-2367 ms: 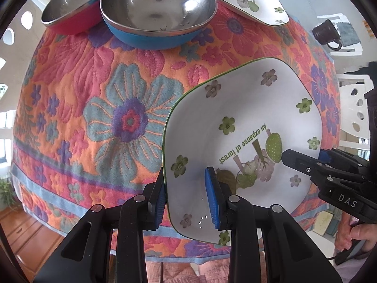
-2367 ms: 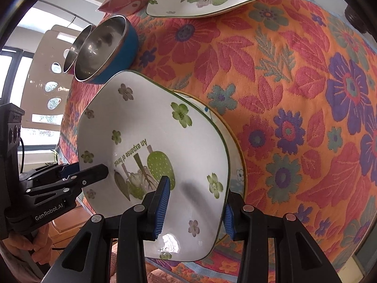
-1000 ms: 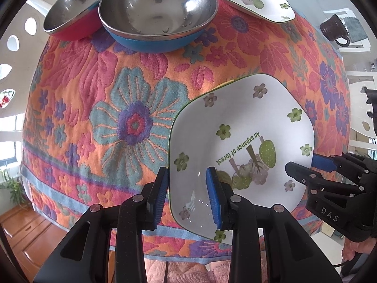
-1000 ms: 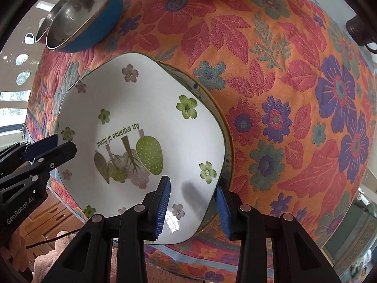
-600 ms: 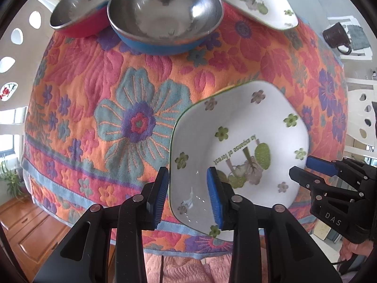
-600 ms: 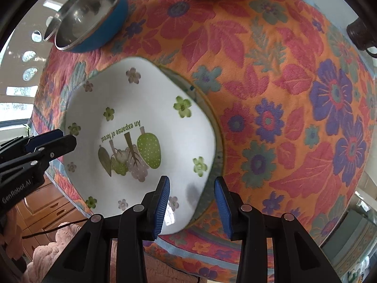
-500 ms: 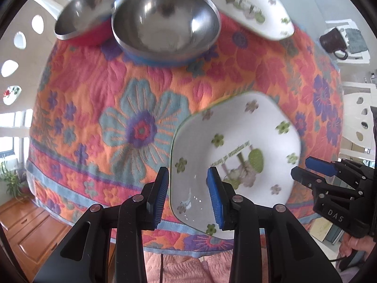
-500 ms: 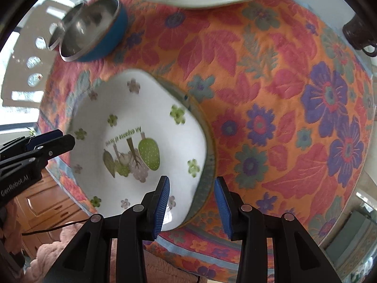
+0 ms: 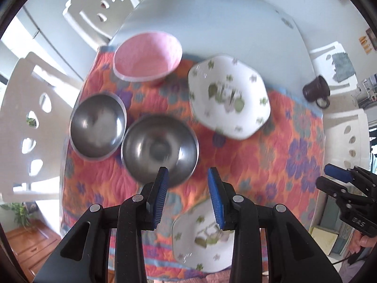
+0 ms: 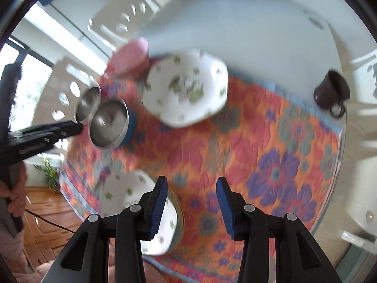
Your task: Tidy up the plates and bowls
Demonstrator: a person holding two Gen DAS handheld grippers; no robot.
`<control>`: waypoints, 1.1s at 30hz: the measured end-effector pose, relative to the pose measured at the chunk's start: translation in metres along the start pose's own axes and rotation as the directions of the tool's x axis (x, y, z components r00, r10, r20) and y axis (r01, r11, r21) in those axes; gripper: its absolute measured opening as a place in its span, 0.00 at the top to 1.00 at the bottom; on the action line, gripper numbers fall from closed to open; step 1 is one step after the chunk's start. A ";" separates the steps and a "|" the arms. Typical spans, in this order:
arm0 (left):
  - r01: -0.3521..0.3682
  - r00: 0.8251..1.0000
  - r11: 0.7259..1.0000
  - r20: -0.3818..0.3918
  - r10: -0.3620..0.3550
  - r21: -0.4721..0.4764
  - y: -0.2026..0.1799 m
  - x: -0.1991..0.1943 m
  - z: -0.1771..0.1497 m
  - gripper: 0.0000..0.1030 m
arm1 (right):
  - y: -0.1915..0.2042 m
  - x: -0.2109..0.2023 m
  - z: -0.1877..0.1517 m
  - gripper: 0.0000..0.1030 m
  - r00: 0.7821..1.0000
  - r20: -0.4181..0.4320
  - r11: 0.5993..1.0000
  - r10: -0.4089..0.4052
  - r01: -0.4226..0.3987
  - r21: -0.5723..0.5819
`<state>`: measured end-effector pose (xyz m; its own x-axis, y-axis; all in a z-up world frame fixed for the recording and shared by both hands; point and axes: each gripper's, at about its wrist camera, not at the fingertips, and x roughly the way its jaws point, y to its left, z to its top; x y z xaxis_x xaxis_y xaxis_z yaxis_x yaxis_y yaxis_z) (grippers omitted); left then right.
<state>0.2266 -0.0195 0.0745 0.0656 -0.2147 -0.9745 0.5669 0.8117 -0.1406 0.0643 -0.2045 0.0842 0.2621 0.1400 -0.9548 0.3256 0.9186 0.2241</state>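
A white flowered plate [image 9: 200, 238] lies stacked on another plate at the near edge of the floral cloth; it shows in the right wrist view [image 10: 132, 210] too. A second white flowered plate [image 9: 228, 99] [image 10: 186, 87] lies farther back. Two steel bowls [image 9: 160, 153] [image 9: 97, 132] and a pink bowl [image 9: 147, 59] stand to the left. My left gripper [image 9: 187, 195] is open and empty, raised above the cloth. My right gripper [image 10: 192, 202] is open and empty, raised too.
A dark mug [image 9: 315, 92] [image 10: 332, 94] stands on the bare table at the right, beyond the floral cloth [image 10: 259, 141]. White chairs [image 9: 28, 122] ring the table. The frames are blurred by motion.
Both grippers have let go of the near plate, opened wider and lifted up and back. The plate now lies flat on the stack.
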 end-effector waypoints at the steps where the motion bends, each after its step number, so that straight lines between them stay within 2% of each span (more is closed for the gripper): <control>1: -0.002 1.000 1.000 0.003 0.002 -0.001 -0.001 0.001 0.008 0.69 | -0.001 -0.006 0.006 0.60 1.000 0.019 1.000 0.014 -0.014 0.004; 4: -0.001 1.000 1.000 0.016 0.001 -0.012 -0.007 0.007 0.026 0.69 | -0.005 -0.023 0.029 0.60 0.994 0.090 0.998 0.060 -0.060 0.006; 7: 0.000 1.000 1.000 0.026 0.001 -0.031 -0.009 0.015 0.047 0.69 | -0.008 -0.033 0.049 0.59 0.975 0.186 0.992 0.119 -0.123 0.010; 8: -0.004 1.000 0.999 0.027 0.005 -0.040 -0.010 0.019 0.053 0.68 | -0.011 -0.036 0.056 0.56 0.959 0.242 0.987 0.151 -0.158 0.013; 9: -0.010 1.000 0.999 0.025 0.012 -0.051 -0.010 0.024 0.057 0.68 | -0.015 -0.036 0.061 0.47 0.939 0.293 0.981 0.181 -0.195 0.020; 11: -0.023 1.000 0.997 0.004 0.023 -0.071 -0.010 0.038 0.065 0.68 | -0.028 -0.025 0.071 0.40 0.912 0.371 0.973 0.175 -0.217 0.073; 13: -0.028 0.999 0.998 -0.024 0.026 -0.065 -0.014 0.054 0.071 0.68 | -0.037 -0.004 0.079 0.40 0.920 0.362 0.970 0.152 -0.209 0.122; 18: -0.021 0.996 0.998 -0.093 0.016 -0.058 -0.024 0.094 0.080 0.68 | -0.062 0.058 0.098 0.40 0.931 0.320 0.940 0.178 -0.257 0.224; 25: -0.045 0.987 0.997 -0.155 0.036 -0.055 -0.030 0.143 0.090 0.68 | -0.073 0.132 0.116 0.40 0.973 0.208 0.959 0.096 -0.146 0.241; 29: -0.101 0.989 0.995 -0.107 0.100 -0.007 -0.039 0.143 0.098 0.68 | -0.076 0.157 0.121 0.41 0.981 0.172 0.960 0.089 -0.131 0.247; 33: -0.091 0.989 0.995 -0.116 0.093 0.027 -0.049 0.144 0.098 0.68 | -0.076 0.170 0.121 0.40 0.980 0.160 0.958 0.116 -0.153 0.244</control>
<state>0.2890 -0.1433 -0.0419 0.0222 -0.0732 -0.9971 0.5808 0.8127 -0.0467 0.1942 -0.2955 -0.0720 0.4401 0.1843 -0.8789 0.4938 0.7678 0.4083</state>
